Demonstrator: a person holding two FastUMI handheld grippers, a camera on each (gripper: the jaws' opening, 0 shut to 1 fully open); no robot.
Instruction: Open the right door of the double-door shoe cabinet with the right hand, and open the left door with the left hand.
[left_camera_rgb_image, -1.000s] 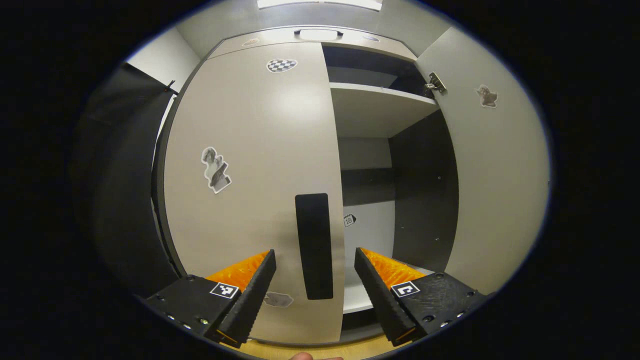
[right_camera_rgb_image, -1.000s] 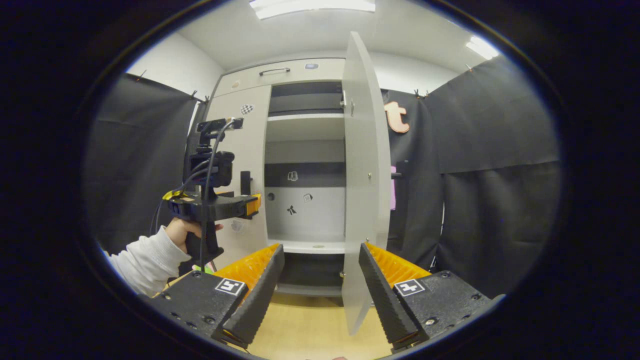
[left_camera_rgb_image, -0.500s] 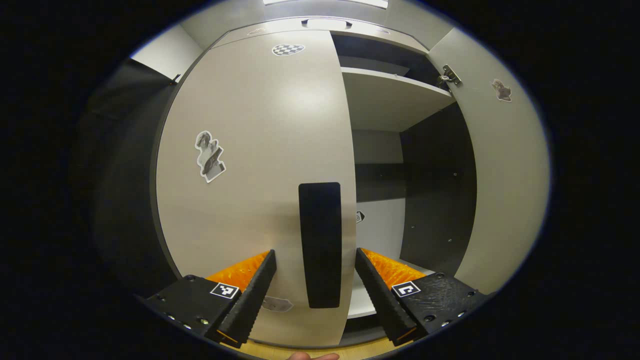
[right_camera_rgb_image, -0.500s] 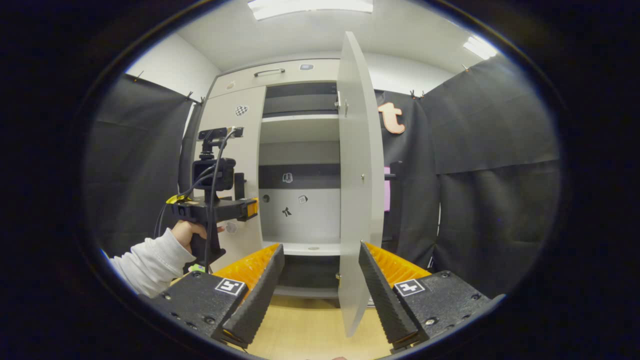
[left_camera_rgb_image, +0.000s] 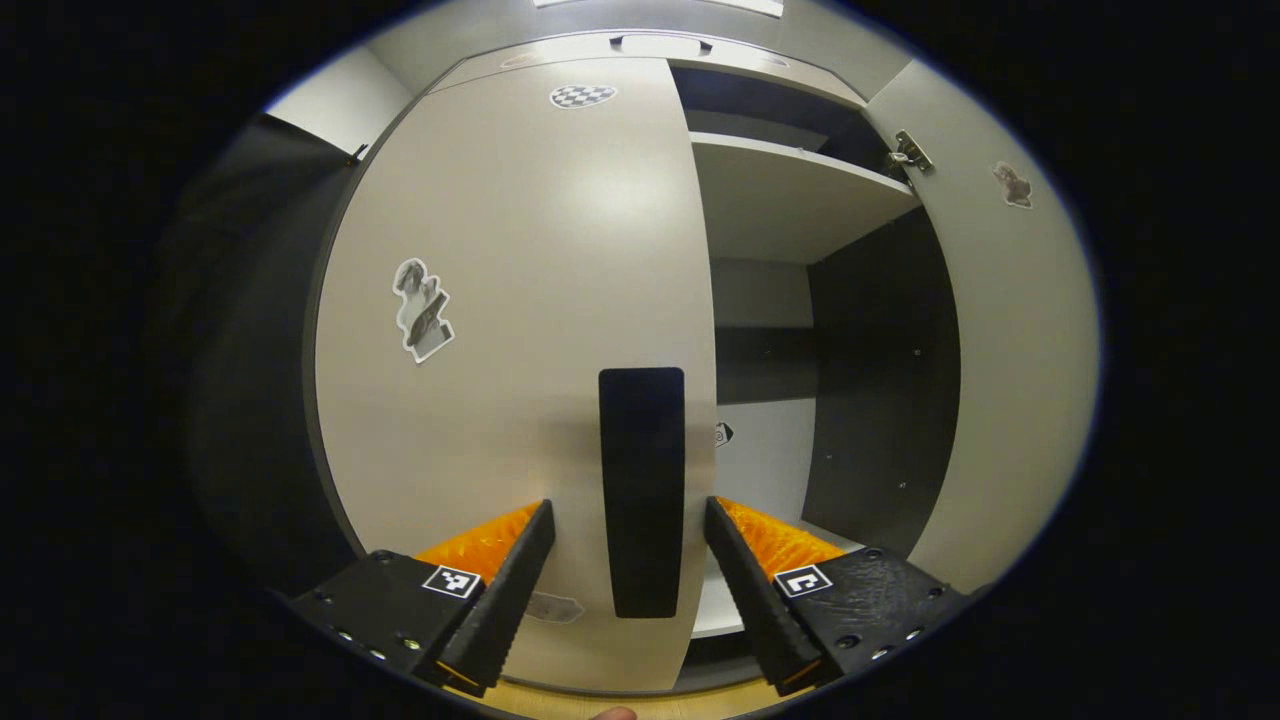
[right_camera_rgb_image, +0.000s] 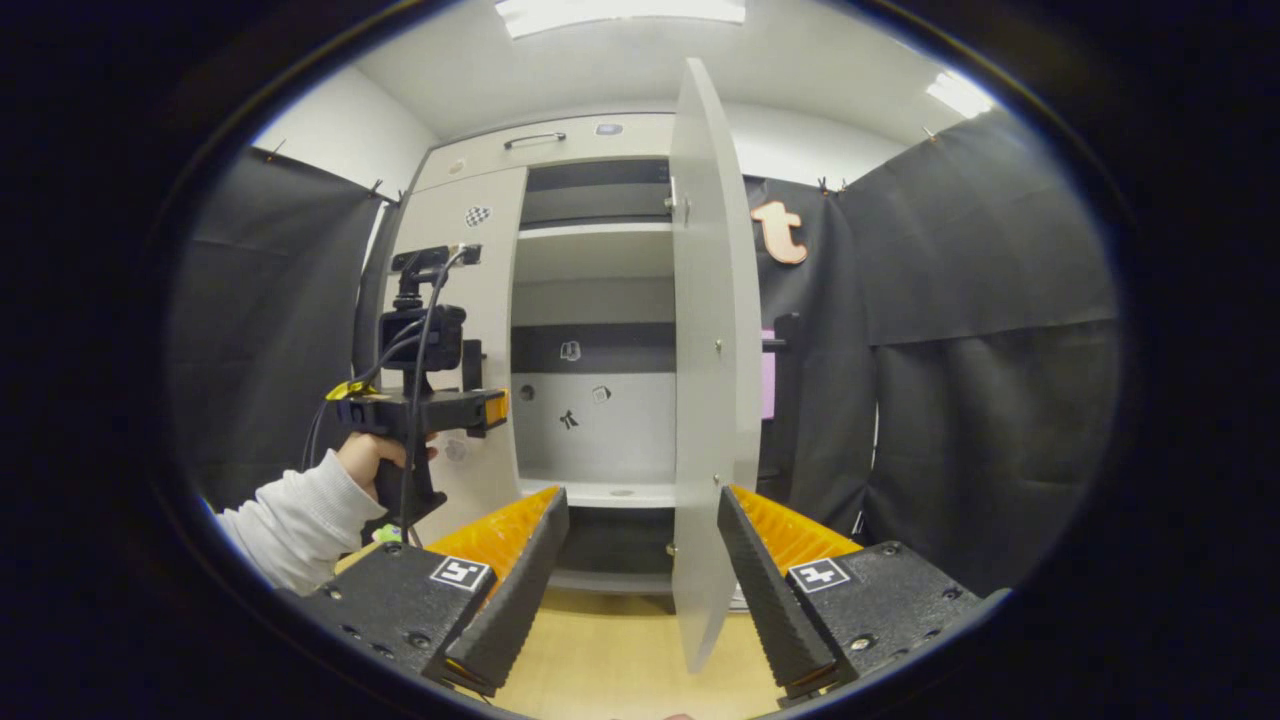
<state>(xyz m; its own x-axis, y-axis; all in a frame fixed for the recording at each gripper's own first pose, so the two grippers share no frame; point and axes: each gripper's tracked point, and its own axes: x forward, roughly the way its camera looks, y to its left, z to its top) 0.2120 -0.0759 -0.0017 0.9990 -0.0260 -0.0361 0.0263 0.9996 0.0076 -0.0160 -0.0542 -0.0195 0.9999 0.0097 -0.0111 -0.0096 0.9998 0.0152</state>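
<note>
The pale grey shoe cabinet faces me. In the left gripper view its left door (left_camera_rgb_image: 520, 330) is closed, with a tall black handle (left_camera_rgb_image: 642, 480) near its right edge. My left gripper (left_camera_rgb_image: 628, 505) is open, one finger on each side of that handle, close to it; I cannot tell whether they touch. The right door (left_camera_rgb_image: 1010, 380) stands swung open. In the right gripper view that right door (right_camera_rgb_image: 712, 350) is seen edge-on, just ahead of my open right gripper (right_camera_rgb_image: 637, 498), which holds nothing. A hand in a white sleeve (right_camera_rgb_image: 300, 520) holds the left gripper (right_camera_rgb_image: 497, 408) at the left door (right_camera_rgb_image: 495, 290).
Inside the open right half are a shelf (left_camera_rgb_image: 790, 195) and a lower board (right_camera_rgb_image: 600, 492), with small stickers on the back panel. Black cloth walls (right_camera_rgb_image: 990, 380) flank the cabinet. The floor (right_camera_rgb_image: 610, 660) is light wood. A top drawer with a handle (right_camera_rgb_image: 533, 139) sits above the doors.
The left gripper has moved in toward the left door, so the black handle now looks larger and sits between its fingers. The right gripper has barely moved; both doors stand as before.
</note>
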